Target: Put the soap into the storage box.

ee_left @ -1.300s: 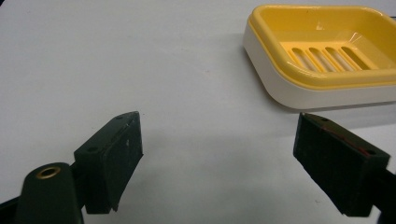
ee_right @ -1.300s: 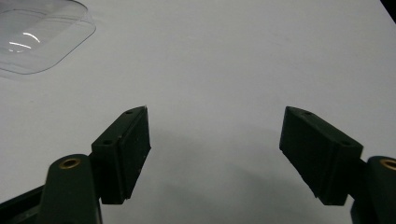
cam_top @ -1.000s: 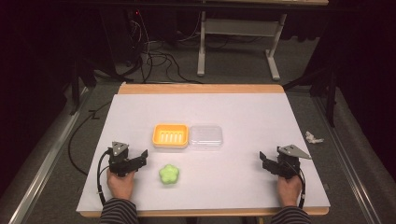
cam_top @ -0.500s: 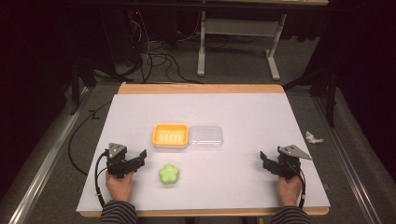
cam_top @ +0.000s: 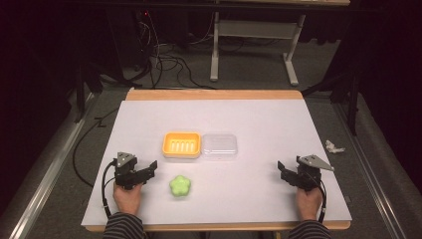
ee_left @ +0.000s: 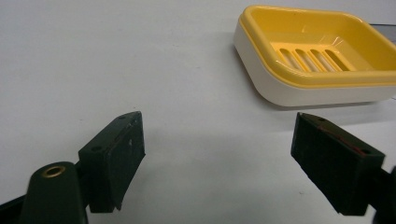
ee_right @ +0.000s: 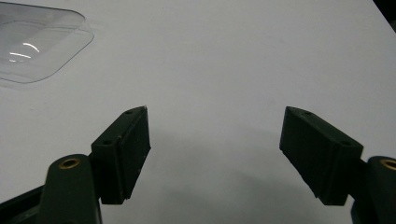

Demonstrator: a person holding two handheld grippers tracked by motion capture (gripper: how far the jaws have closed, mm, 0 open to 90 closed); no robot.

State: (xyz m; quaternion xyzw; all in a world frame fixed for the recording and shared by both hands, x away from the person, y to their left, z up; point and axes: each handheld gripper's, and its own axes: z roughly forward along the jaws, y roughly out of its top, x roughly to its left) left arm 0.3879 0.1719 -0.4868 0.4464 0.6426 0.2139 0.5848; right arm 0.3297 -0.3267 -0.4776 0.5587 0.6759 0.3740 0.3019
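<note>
A yellow soap dish (cam_top: 182,144) with a slotted floor sits mid-table, and a clear plastic lid (cam_top: 219,145) lies against its right side. Nearer the person lies a green flower-shaped soap (cam_top: 180,185). My left gripper (cam_top: 152,167) rests on the table to the left of the soap, jaws apart; they have just been closing a little, with nothing between them. In the left gripper view the gripper (ee_left: 218,119) faces the soap dish (ee_left: 317,56). My right gripper (cam_top: 281,167) rests at the near right, open and empty (ee_right: 215,109), with the lid (ee_right: 32,42) far off to its left.
The white table top (cam_top: 259,119) has a wooden strip along its far edge. A crumpled white scrap (cam_top: 334,147) lies on the floor beside the right edge. Cables and a desk frame (cam_top: 251,30) stand on the floor beyond the table.
</note>
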